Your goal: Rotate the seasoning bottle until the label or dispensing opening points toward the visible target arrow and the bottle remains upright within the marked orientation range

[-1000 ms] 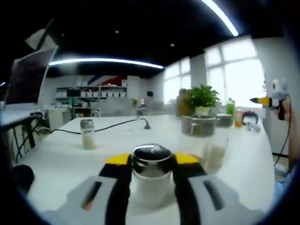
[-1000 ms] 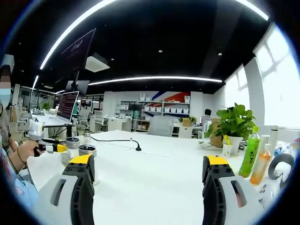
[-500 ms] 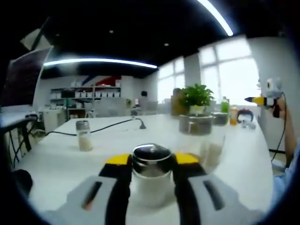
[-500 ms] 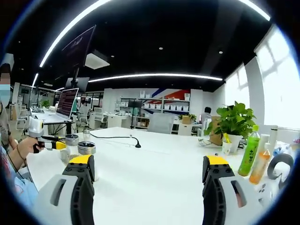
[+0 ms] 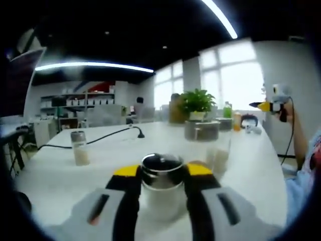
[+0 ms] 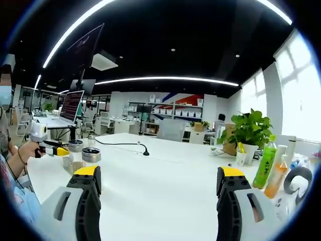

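The left gripper (image 5: 161,173) had its jaws clamped on the upright seasoning bottle (image 5: 161,187), which stood on the white counter (image 5: 55,173). The right gripper (image 6: 159,183) was raised above the counter with its jaws wide apart, gripping nothing. A second bottle (image 5: 78,148) stood well apart to the left.

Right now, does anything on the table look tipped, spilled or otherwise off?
Nothing stands out. The seasoning bottle stands upright between the left hand-held gripper jaws, the other jars are upright, and the white table shows no spill.

Open-plan office: desks (image 6: 165,170), shelves (image 6: 173,116), laptop (image 6: 70,107)
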A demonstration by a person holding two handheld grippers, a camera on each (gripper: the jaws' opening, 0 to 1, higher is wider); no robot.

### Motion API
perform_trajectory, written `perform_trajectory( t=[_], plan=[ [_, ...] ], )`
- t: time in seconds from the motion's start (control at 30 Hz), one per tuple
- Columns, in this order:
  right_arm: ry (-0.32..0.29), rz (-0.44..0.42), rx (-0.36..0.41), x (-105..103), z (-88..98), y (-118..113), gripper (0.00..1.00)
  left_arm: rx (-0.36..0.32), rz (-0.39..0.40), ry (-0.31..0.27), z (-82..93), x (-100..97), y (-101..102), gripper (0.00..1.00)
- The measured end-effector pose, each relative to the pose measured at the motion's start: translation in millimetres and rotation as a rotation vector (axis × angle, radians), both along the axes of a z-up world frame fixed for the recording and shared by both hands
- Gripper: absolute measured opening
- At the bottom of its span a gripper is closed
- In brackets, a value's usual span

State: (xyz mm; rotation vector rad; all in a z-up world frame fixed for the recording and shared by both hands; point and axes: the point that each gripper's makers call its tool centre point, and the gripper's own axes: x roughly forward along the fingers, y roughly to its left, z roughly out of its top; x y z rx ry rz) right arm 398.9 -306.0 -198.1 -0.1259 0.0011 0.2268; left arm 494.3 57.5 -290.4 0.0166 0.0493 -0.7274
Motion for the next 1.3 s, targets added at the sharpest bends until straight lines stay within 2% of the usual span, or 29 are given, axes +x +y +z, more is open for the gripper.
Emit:
perform_trajectory(
  t=[0.1,0.43,0.53,0.63,0.73,0.9,1.0,1.1,1.3],
  plan=[
    [0.003,-0.006,0.001,0,-0.5,-2,0.99,0.000,-0.018,-0.015,-0.2,-0.8,-1,0.35],
    [0.003,-0.029,0.008,-1,-1.7,-8,0.99,0.022,-0.077,-0.009,-1.7,-3.0,-2,0.35],
    [0.015,-0.030,0.012,0,-5.0,-8,0.99,0.051,-0.092,-0.004,-2.9,-3.2,-3,0.35],
    [-0.009,-0.028,-0.004,-2,-2.3,-7,0.99,0.092,-0.111,-0.025,-5.2,-3.2,-4,0.35],
    [-0.013,-0.024,-0.012,-2,-1.2,-6,0.99,0.101,-0.128,-0.010,-7.1,-3.1,-4,0.35],
    [-0.003,-0.021,-0.009,-1,-3.4,-6,0.99,0.066,-0.177,0.043,-11.9,-3.6,-4,0.35],
    [-0.028,-0.027,-0.021,-1,-0.4,-7,0.99,0.042,-0.219,0.065,-14.4,-4.4,-4,0.35],
    [-0.025,-0.024,-0.030,-1,-2.0,-6,0.99,0.033,-0.268,0.059,-15.6,-4.4,-4,0.35],
    [-0.012,-0.017,-0.027,0,-5.5,-3,0.98,0.030,-0.309,0.060,-16.1,-5.3,-5,0.35]
  ],
)
